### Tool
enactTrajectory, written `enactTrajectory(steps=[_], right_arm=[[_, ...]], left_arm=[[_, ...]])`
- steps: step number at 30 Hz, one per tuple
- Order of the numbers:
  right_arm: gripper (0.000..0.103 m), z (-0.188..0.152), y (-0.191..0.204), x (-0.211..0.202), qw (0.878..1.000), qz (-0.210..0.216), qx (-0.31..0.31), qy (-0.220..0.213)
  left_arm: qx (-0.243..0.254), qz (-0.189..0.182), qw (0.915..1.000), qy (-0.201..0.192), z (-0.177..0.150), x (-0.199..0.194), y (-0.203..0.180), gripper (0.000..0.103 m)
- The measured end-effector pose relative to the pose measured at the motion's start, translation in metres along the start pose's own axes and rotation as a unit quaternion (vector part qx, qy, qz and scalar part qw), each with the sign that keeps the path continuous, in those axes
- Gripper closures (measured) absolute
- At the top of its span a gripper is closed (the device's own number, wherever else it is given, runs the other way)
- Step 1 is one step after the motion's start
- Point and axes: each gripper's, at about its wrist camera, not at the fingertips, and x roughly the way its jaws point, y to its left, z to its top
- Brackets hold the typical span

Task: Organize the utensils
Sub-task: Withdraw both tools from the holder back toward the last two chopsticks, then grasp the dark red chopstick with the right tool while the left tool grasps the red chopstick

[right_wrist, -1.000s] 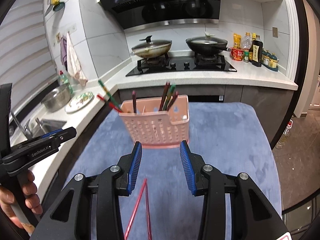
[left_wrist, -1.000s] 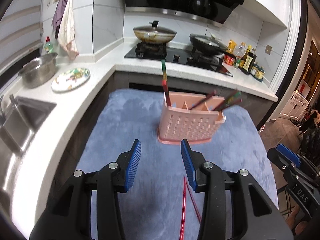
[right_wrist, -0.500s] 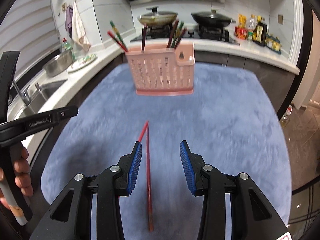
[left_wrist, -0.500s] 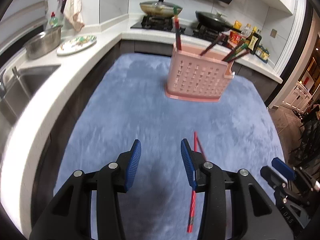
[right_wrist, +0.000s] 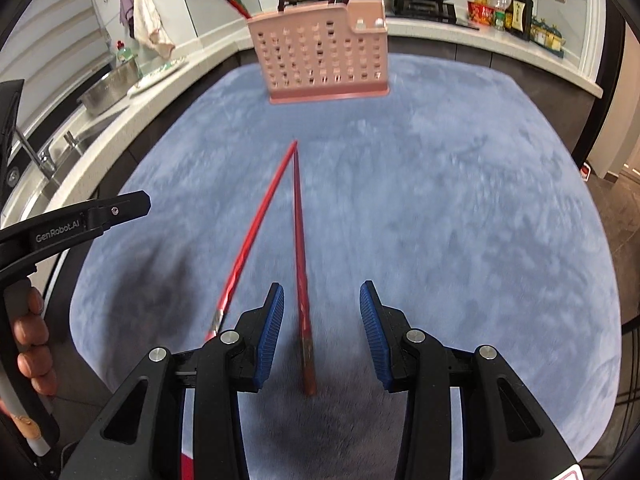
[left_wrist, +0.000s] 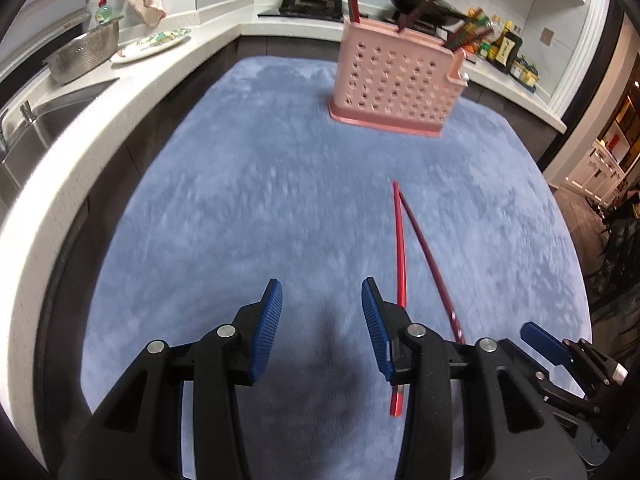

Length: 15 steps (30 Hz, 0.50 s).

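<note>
Two red chopsticks lie in a narrow V on the blue mat. In the right wrist view the bright red chopstick [right_wrist: 256,232] lies left of the dark red chopstick [right_wrist: 301,264]. My right gripper [right_wrist: 321,328] is open, and the dark one's near end lies between its fingers. In the left wrist view both chopsticks [left_wrist: 401,252] lie just right of my open, empty left gripper [left_wrist: 321,328]. The pink perforated utensil holder [right_wrist: 326,58] stands at the mat's far end with several chopsticks upright in it; it also shows in the left wrist view [left_wrist: 394,80].
The blue mat [right_wrist: 460,200] covers the table. A white counter runs along the left with a sink [left_wrist: 28,136], a steel colander [left_wrist: 86,54] and a plate [left_wrist: 154,40]. A stove with pans and sauce bottles [right_wrist: 516,12] stands behind the holder.
Both grippers have dropped lower and tilted down toward the mat. The chopsticks now lie closer, with the dark one between the right fingers. The holder looks farther up in both views.
</note>
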Motion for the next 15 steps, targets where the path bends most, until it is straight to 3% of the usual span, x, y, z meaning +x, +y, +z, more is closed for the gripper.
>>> enactTrajectory(steps=[6, 8, 12, 15], right_arm=[[0.064, -0.018, 0.005, 0.014, 1.0, 0.0, -0.008, 0.025], [0.065, -0.022, 0.006, 0.019, 0.999, 0.002, -0.008, 0.031], [0.067, -0.025, 0.006, 0.024, 0.999, 0.001, -0.009, 0.037], [0.075, -0.028, 0.006, 0.027, 0.999, 0.001, -0.011, 0.043]], left_arm=[[0.011, -0.006, 0.9997, 0.022, -0.022, 0.008, -0.004, 0.063], [0.012, -0.007, 0.9995, 0.029, -0.028, 0.011, -0.005, 0.057], [0.017, -0.008, 0.9991, 0.038, -0.036, 0.015, -0.008, 0.055], [0.021, -0.01, 0.9988, 0.044, -0.04, 0.017, -0.011, 0.055]])
